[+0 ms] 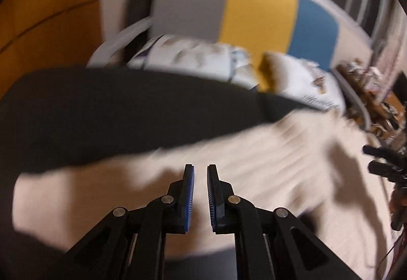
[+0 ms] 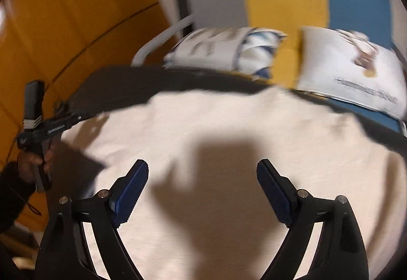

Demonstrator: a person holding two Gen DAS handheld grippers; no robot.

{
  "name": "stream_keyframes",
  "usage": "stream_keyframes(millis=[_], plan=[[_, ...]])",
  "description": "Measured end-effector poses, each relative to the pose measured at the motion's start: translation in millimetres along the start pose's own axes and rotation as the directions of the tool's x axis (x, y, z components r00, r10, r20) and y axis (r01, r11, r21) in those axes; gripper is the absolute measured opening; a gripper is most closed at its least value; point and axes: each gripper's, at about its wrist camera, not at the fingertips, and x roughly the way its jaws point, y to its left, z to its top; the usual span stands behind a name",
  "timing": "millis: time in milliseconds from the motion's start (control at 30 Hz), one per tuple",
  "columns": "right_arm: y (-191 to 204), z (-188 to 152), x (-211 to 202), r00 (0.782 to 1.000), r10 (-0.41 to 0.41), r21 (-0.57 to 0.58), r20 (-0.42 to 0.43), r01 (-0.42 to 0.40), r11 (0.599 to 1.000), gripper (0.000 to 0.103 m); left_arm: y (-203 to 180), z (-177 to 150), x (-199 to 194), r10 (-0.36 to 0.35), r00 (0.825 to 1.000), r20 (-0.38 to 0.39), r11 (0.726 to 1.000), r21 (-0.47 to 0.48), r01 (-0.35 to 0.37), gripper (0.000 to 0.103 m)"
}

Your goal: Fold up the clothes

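Lying flat on the bed [image 2: 122, 84], one cream garment [image 2: 229, 127]; two pillows [image 2: 218, 48] at twelve o'clock. Left hand-held gripper [image 1: 201, 173] nearly closed, empty; right hand-held gripper [image 2: 202, 170] spread wide, empty.

cream garment [image 2: 229, 122] flat, unobstructed; pillows [image 2: 351, 63] crowd far edge.

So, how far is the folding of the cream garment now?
Done: hard to say; the cream garment lies spread on the dark surface, with no finished fold that I can see in these blurred views.
In hand: nothing. The left gripper is nearly shut with nothing between its fingers; the right gripper is open above the cloth.
Left: probably the folds themselves.
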Motion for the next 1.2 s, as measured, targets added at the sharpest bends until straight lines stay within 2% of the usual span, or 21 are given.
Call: stream_keyframes(millis=[133,233,300,367,433,467,533,633,700,800,833,967,1067,1200], plan=[[45.0,-2.3,35.9,0.997,-0.053,-0.058,-0.056,0.05,0.997,0.09,33.3,-26.9,-2.0,0.116,0.993,-0.032,0.991,-0.058,-0.118,0.009],[57.8,-19.6,57.0,0.987,-0.131,-0.079,-0.092,0.124,0.989,0.09,53.4,-45.5,-8.3,0.117,0.993,-0.026,0.984,-0.131,-0.12,0.013],[64.9,-36.6,62.9,0.978,-0.205,-0.122,-0.046,0.198,0.973,0.091,60.1,-51.3,-13.0,0.141,0.99,-0.03,0.974,-0.175,-0.144,0.013],[62.7,-36.5,63.1,0.973,-0.226,-0.075,-0.046,0.222,0.972,0.092,66.9,-51.9,-16.3,0.164,0.985,-0.049,0.953,-0.251,-0.171,0.013],[62.9,-33.1,65.7,0.97,-0.239,-0.058,-0.054,0.235,0.97,0.097,71.4,-50.9,-20.1,0.176,0.982,-0.072,0.928,-0.32,-0.19,0.013],[64.8,-31.8,66.6,0.969,-0.238,-0.063,-0.058,0.235,0.97,0.098,65.4,-47.4,-23.2,0.153,0.986,-0.07,0.931,-0.325,-0.168,0.011],[66.5,-29.2,62.5,0.976,-0.208,-0.053,-0.062,0.205,0.977,0.098,44.5,-39.3,-30.5,0.076,0.997,-0.031,0.953,-0.291,-0.082,0.011],[74.0,-32.0,35.2,0.994,-0.097,-0.024,-0.04,0.096,0.995,0.098,4.5,-29.7,-29.9,-0.021,1.0,0.016,0.989,-0.147,0.023,0.011],[87.2,-39.5,27.5,0.995,-0.074,-0.087,-0.072,0.068,0.994,0.098,-24.0,-19.0,-23.2,-0.057,0.998,0.031,0.998,-0.039,0.058,0.011],[99.7,-54.4,24.8,0.99,-0.077,-0.144,-0.115,0.06,0.988,0.098,-65.0,2.7,-7.6,-0.097,0.995,0.035,0.991,0.101,0.093,0.011],[101.3,-60.6,24.3,0.989,-0.078,-0.148,-0.122,0.06,0.987,0.098,-75.0,10.2,-1.0,-0.1,0.995,0.029,0.986,0.137,0.096,0.011],[101.5,-82.4,30.4,0.979,-0.137,-0.183,-0.151,0.108,0.977,0.098,-94.4,16.8,39.3,-0.01,0.998,-0.061,0.978,0.209,0.022,0.013],[102.0,-96.7,23.7,0.984,-0.143,-0.203,-0.104,0.119,0.972,0.098,-93.8,23.1,50.6,0.025,0.999,-0.036,0.976,0.217,-0.016,0.013],[100.7,-95.2,23.6,0.985,-0.143,-0.193,-0.098,0.122,0.974,0.1,-96.9,35.5,50.2,0.033,0.997,-0.073,0.975,0.22,-0.017,0.013]])
